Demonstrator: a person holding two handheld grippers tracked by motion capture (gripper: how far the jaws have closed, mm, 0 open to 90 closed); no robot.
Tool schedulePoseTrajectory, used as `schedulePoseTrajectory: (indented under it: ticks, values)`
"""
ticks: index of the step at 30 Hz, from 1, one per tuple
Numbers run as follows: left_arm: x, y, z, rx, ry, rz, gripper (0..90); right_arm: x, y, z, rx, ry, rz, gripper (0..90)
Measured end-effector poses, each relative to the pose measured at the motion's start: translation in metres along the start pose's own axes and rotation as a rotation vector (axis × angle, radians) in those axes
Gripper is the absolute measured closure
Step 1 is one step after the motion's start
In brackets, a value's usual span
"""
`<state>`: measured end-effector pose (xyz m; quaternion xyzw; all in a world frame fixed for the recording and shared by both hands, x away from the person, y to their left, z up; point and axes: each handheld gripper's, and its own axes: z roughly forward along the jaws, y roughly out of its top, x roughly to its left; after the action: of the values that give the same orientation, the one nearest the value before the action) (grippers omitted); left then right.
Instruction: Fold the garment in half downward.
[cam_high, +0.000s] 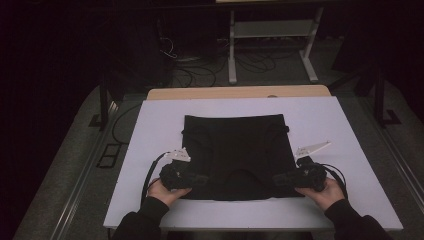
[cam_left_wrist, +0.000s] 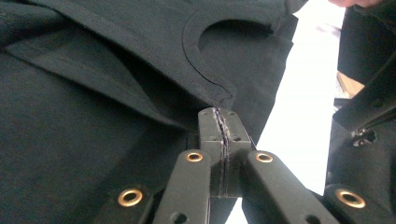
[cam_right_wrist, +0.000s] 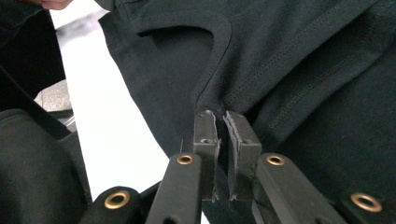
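A white board lies under the fingers, covering a wooden tabletop. Beyond it stand a white shelf frame and floor cables.

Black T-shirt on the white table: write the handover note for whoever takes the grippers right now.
Left gripper: jaws shut on the black T-shirt, at the shoulder beside the neckline.
Right gripper: jaws pinch the fabric on the other side of the neckline.
The shirt lies flat on the white table, collar end toward the person, sides apparently folded in.
Left to do: probably carry the collar end to the far edge to finish the fold.
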<state>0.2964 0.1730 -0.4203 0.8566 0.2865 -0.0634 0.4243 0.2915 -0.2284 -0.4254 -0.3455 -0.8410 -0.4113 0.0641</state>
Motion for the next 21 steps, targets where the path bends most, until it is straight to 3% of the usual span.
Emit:
schedulePoseTrajectory:
  ticks: [21]
  values:
    - [-0.015,-0.011,-0.005,0.062,-0.029,0.035,88.4,0.014,-0.014,-0.004,0.04,0.037,-0.007,82.2]
